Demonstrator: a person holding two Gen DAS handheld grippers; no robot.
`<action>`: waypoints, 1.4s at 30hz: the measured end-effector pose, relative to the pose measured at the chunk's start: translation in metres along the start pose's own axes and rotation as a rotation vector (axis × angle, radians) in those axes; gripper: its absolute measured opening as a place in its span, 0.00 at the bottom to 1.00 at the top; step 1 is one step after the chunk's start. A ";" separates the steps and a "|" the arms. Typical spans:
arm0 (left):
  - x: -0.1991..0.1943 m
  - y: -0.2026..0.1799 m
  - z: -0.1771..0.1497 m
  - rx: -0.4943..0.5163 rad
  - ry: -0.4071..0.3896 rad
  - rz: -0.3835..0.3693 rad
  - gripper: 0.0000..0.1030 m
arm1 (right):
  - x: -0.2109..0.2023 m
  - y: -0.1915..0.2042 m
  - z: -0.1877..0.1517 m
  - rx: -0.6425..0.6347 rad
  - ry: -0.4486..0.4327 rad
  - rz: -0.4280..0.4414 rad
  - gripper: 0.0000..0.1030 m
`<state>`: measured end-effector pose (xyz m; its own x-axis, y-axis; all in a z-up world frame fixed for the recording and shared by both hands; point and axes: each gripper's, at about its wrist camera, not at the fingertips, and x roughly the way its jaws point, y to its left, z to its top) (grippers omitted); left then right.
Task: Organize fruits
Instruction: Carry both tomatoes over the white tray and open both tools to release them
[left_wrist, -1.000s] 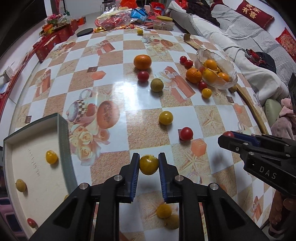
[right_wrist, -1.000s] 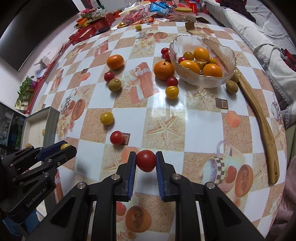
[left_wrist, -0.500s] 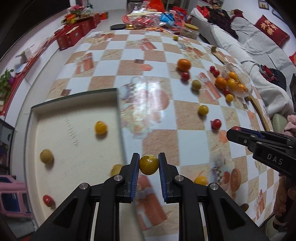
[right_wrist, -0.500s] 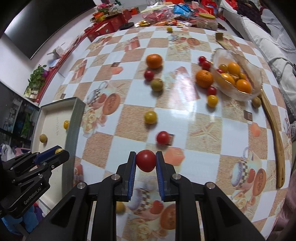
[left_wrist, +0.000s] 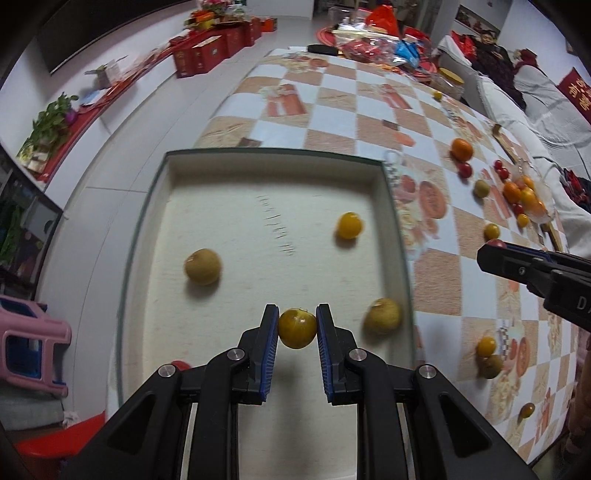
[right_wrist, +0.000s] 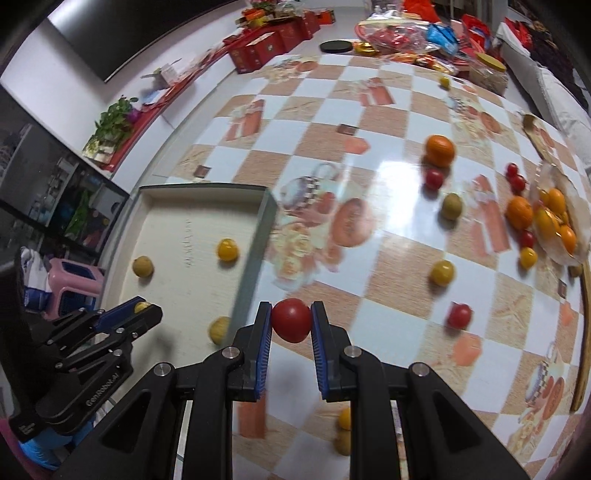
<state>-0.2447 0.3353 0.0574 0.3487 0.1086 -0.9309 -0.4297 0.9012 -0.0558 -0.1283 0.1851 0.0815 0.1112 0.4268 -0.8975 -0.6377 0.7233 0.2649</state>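
Your left gripper (left_wrist: 297, 328), clamped on a yellow fruit (left_wrist: 297, 329), has swung over the tray (left_wrist: 397, 221). Release looks next. Right gripper (right_wrist: 291, 320) grips a red tomato (right_wrist: 291, 319) over the desk (right_wrist: 388, 288).

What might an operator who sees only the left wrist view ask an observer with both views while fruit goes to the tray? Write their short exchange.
Operator: My left gripper holds a yellow fruit over the tray. What does the right gripper carry?
Observer: The right gripper is shut on a red tomato, pinched between both pads.
Operator: Is it over the tray too?
Observer: Not yet. The tomato hangs over the tablecloth, just to the right of the tray's right wall.
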 end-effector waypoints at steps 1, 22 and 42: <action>0.002 0.007 -0.001 -0.010 0.002 0.008 0.21 | 0.002 0.005 0.001 -0.005 0.003 0.007 0.22; 0.027 0.050 -0.003 -0.025 0.013 0.100 0.21 | 0.081 0.074 0.025 -0.162 0.135 0.018 0.22; 0.025 0.051 -0.006 0.013 0.000 0.133 0.71 | 0.077 0.086 0.024 -0.180 0.082 0.039 0.73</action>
<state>-0.2627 0.3815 0.0294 0.2898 0.2273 -0.9297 -0.4613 0.8843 0.0724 -0.1564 0.2932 0.0436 0.0256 0.4017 -0.9154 -0.7672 0.5950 0.2396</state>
